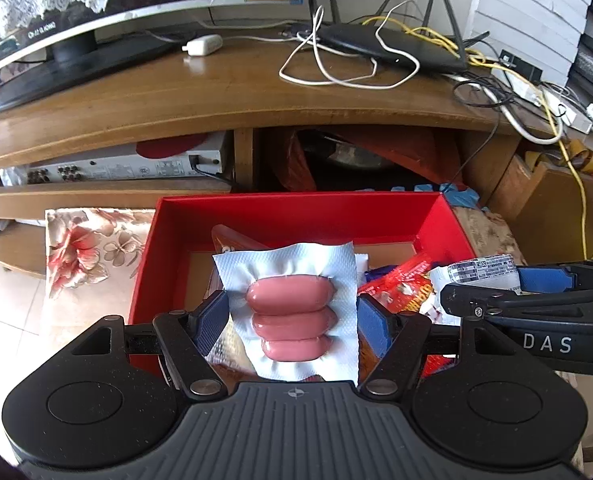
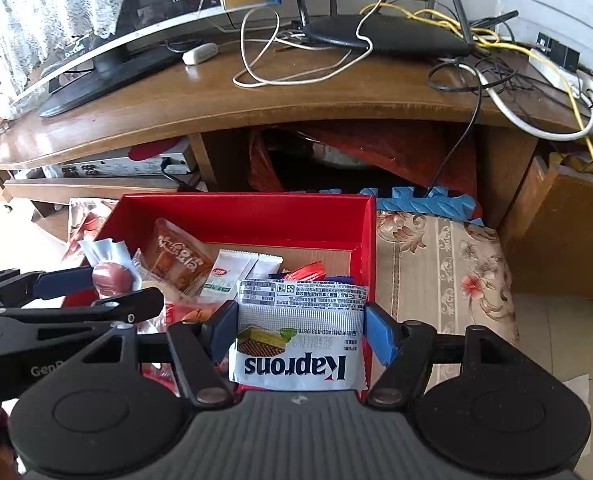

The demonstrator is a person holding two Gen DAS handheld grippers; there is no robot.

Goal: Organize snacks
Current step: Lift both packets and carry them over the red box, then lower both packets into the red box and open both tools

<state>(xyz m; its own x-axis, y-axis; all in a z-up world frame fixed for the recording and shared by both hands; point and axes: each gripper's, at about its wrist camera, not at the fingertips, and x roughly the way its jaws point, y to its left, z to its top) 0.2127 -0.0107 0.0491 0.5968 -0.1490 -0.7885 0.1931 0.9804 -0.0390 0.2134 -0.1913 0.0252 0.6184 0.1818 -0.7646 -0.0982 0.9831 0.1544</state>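
The left gripper (image 1: 292,316) has its blue-padded fingers (image 1: 212,320) pinching the sides of a clear vacuum-sealed pack of 3 pink sausages (image 1: 290,312), held over the open red cardboard box (image 1: 296,216). The right gripper (image 2: 300,330) has its fingers (image 2: 380,334) pinching a white foil wafer packet printed "Kaprons" (image 2: 300,336), at the box's right end.

Inside the box lie more snacks: an orange see-through pouch (image 2: 178,260), a white and green sachet (image 2: 226,274) and red wrappers (image 1: 400,284); what lies beneath them is hidden by the grippers and held packs. The box sits on a floral-patterned cloth (image 2: 440,256) whose support cannot be made out.

Behind stands a curved brown wooden bench (image 1: 236,96) carrying a black monitor (image 1: 72,32) cut off at the top, a black router with antennas (image 1: 388,46), and tangled white (image 1: 336,76) and yellow cables (image 1: 552,108). Under it, a grey electronic unit (image 1: 124,168) sits on a shelf, and the neighbouring dark compartment holds red material too dim to identify.
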